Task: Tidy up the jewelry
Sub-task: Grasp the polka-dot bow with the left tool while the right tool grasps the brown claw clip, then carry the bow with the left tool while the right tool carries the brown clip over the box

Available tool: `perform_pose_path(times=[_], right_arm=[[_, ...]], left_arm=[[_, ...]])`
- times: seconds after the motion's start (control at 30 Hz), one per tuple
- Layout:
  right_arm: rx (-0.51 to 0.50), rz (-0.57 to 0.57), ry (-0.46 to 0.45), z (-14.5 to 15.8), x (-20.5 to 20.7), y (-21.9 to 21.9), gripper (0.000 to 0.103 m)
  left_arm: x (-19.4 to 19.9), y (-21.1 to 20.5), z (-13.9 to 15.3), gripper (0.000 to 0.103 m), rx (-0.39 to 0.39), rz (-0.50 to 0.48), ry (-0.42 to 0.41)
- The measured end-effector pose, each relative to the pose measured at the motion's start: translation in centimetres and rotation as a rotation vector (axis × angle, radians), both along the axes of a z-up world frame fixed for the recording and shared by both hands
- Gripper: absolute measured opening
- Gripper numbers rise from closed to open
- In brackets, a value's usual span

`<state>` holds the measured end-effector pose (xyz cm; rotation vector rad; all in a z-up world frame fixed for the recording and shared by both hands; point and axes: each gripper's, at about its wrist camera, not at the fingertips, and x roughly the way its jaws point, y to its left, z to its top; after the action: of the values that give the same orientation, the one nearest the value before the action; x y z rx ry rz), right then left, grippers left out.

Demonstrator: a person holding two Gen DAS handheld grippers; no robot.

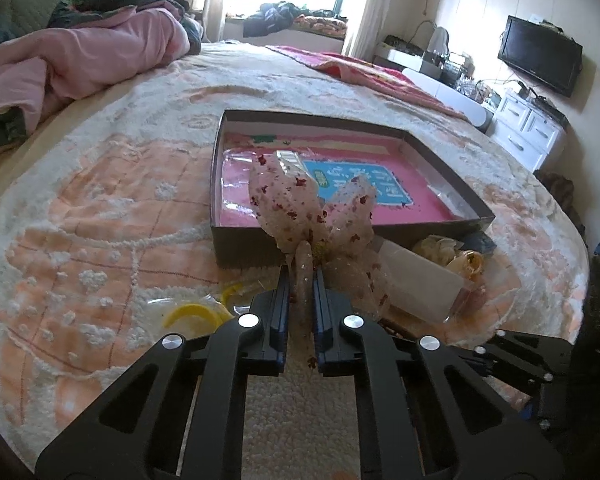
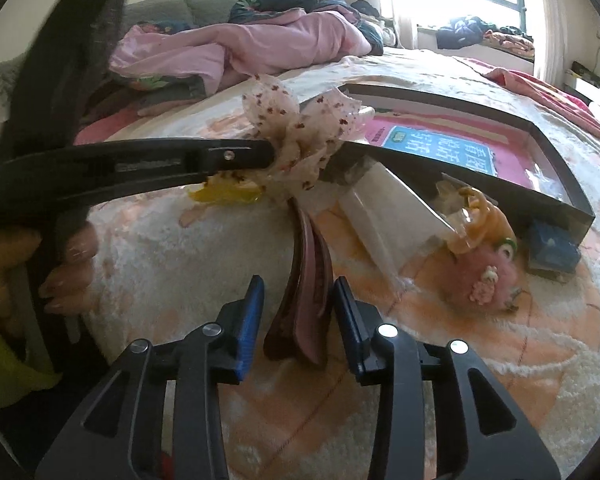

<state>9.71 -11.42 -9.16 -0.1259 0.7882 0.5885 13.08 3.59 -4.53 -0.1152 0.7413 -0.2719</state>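
Free room and obstacles around the box

Open bedspread is left to the left of the shallow box; its right front corner is crowded by a white packet, a pink plush clip and a blue packet.

Your left wrist cam sits low over the bed, facing the dark box up close. Your right one eyes it from the side; both share that hair bow.
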Motion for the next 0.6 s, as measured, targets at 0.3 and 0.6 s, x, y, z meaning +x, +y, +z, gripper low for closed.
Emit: perform_pose_path(times=[0.3,0.6], right_arm=[[0.021,0.011,-0.033,0.8,0.2,-0.3,0.015],[0.077,-0.024,-0.027,2.5,0.3,-2.5,0.015]], left_arm=[[-0.7,0.7,1.5,0.005,-0.024,0.030,-0.049],[-1.4,0.8,3.1,0.005,-0.050,0.034,-0.096]])
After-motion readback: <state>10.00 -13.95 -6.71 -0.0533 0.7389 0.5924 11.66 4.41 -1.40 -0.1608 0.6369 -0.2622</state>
